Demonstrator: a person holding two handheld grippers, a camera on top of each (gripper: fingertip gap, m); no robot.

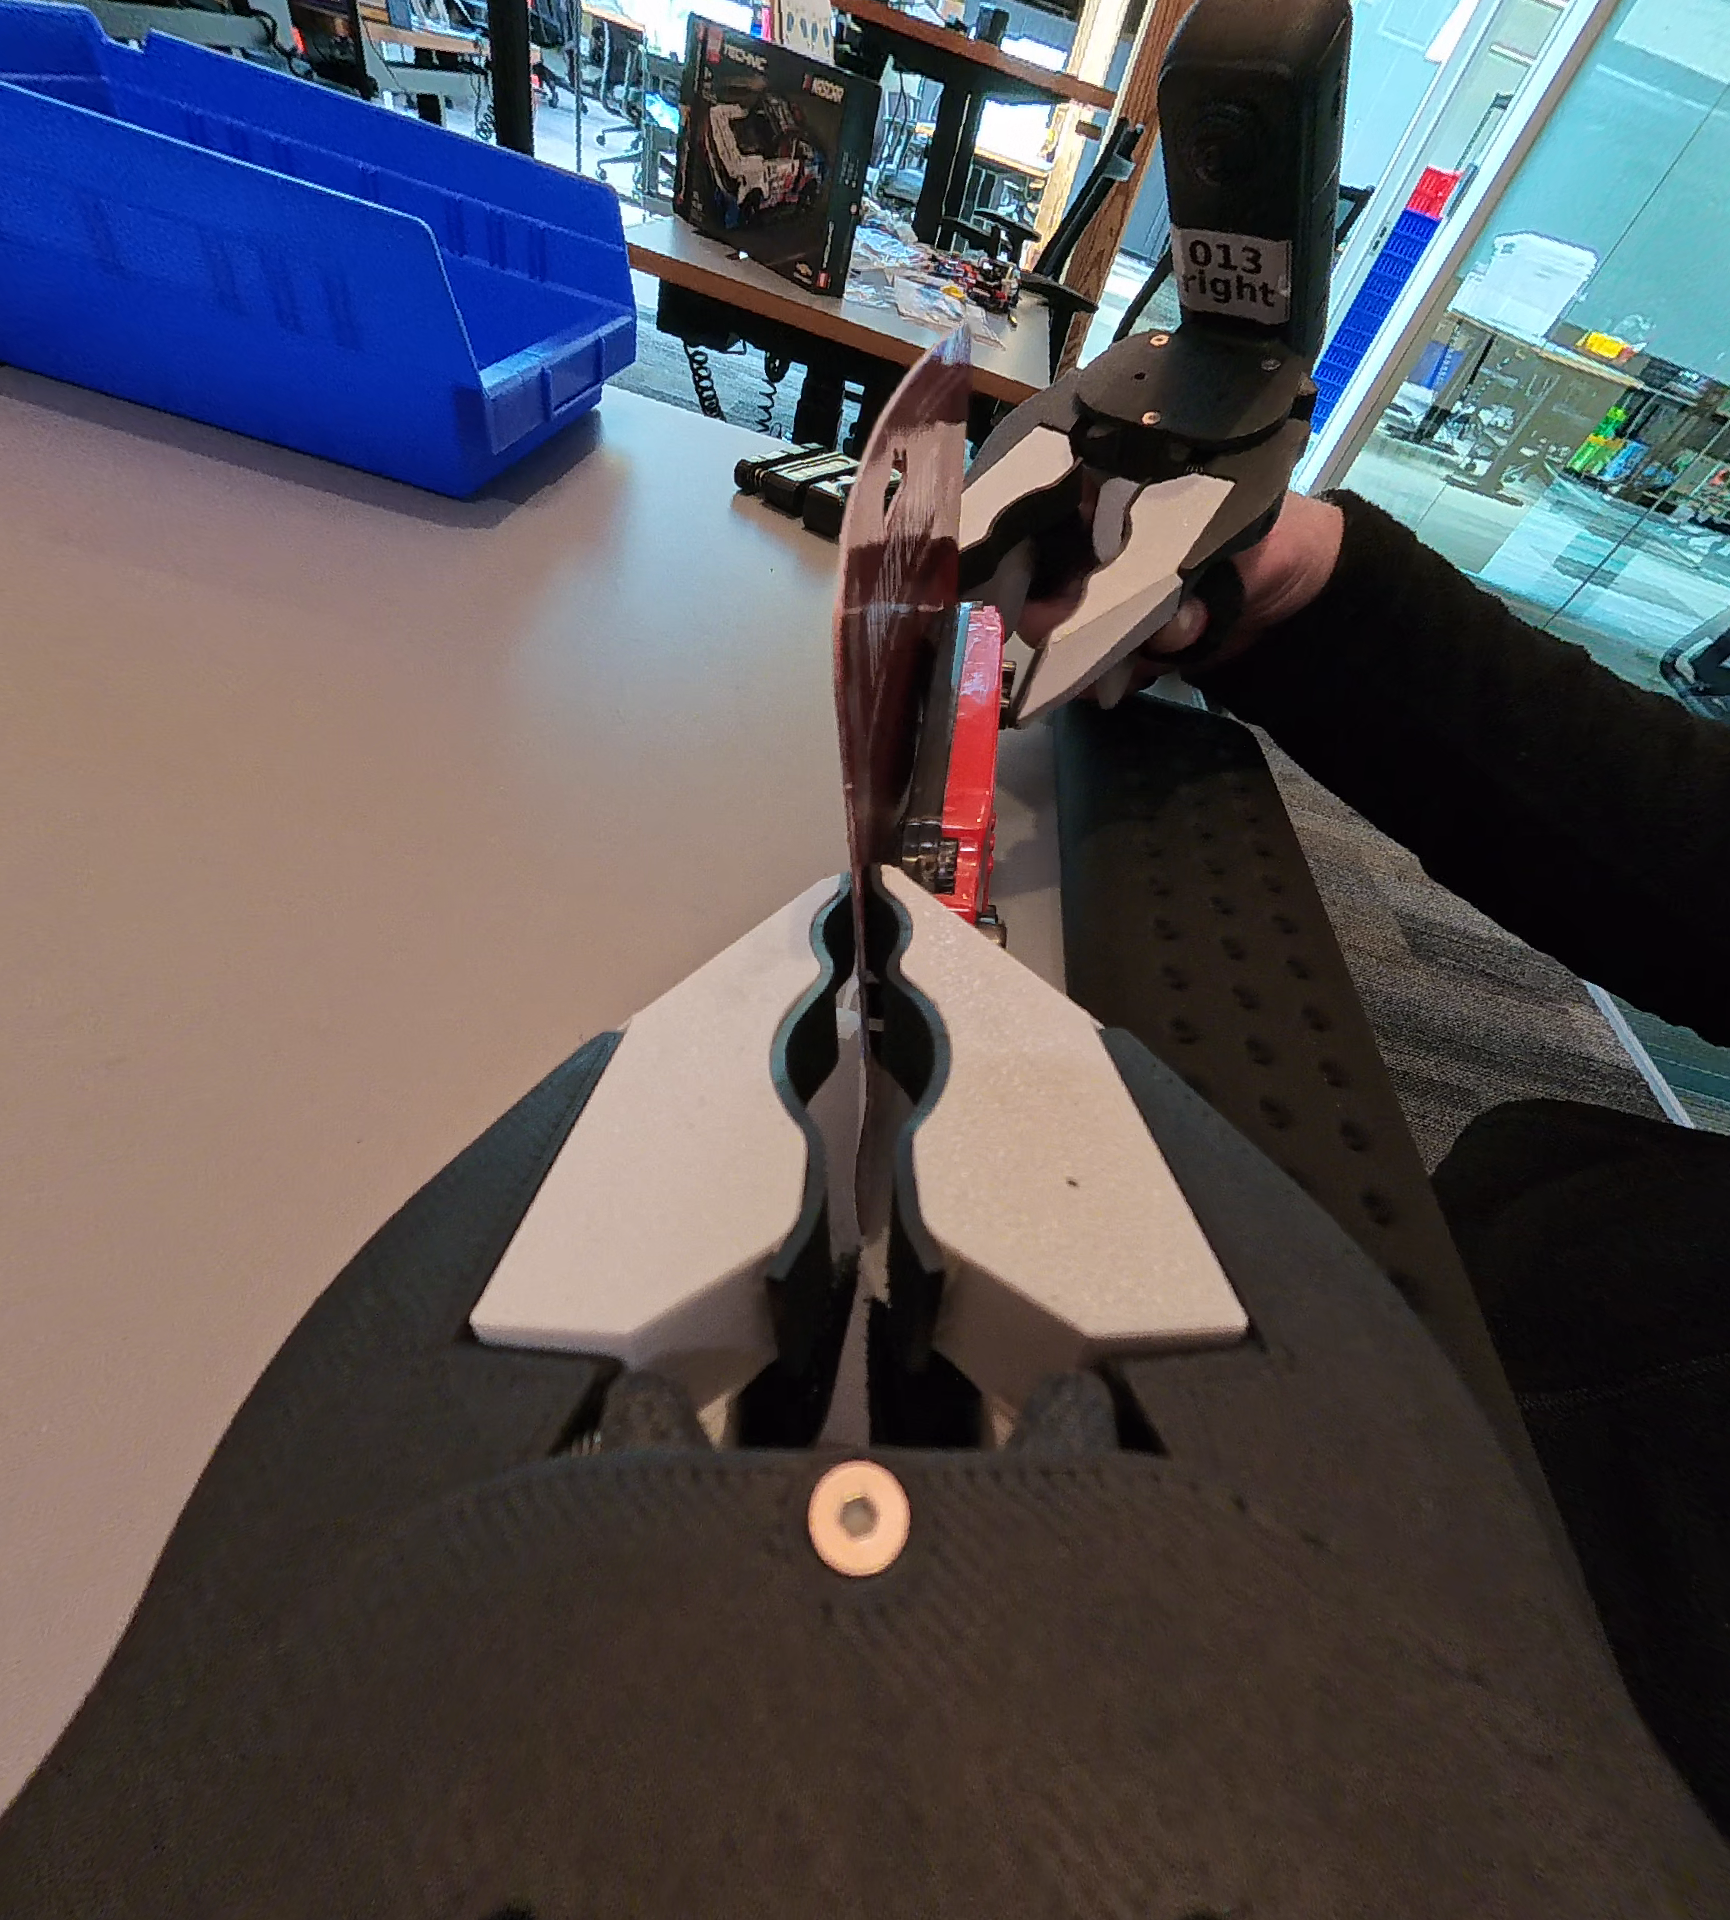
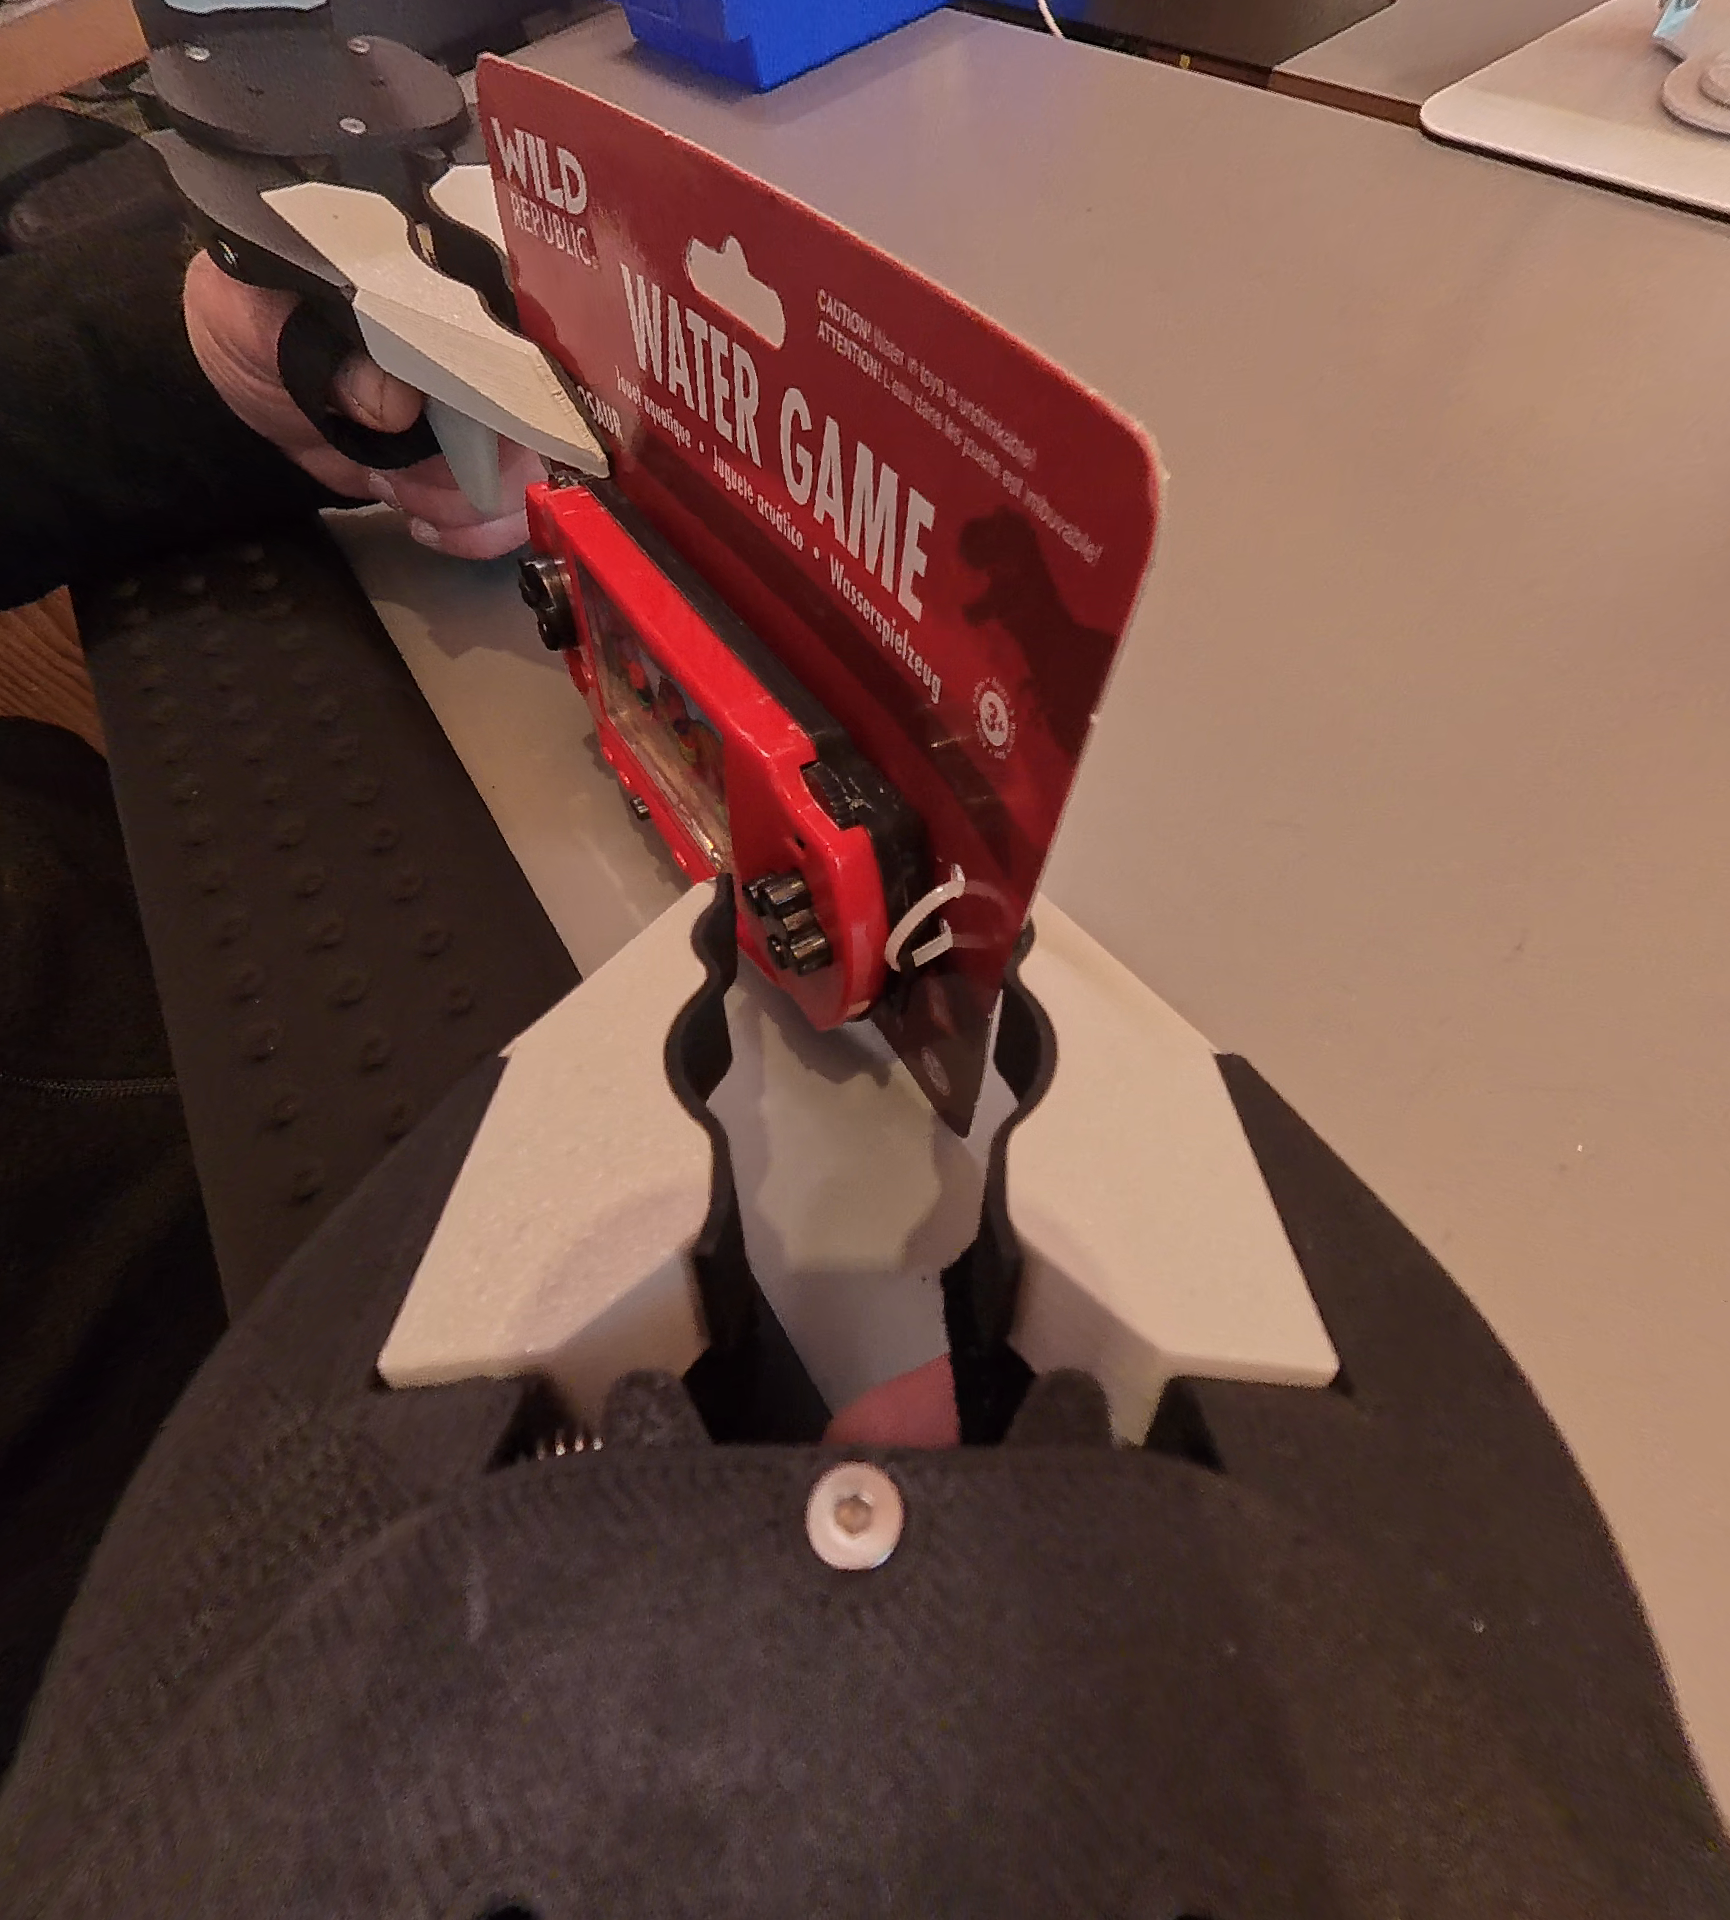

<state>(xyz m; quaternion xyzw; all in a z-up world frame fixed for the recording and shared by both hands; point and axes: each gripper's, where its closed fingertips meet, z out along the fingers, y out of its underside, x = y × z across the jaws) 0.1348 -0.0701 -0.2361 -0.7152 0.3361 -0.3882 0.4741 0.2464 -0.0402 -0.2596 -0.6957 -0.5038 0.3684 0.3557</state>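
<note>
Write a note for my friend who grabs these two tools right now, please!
Left tool: shut on one end of the red card, which stands on edge.
Right tool: at the other end, with the card and the red water toy between its jaws; it looks like it is pinching them.
The toy is tied to the card's front with a white tie.
Both are above the near edge of the grey table; I cannot tell whether they touch it.
A blue bin sits farther back on the table.
</note>
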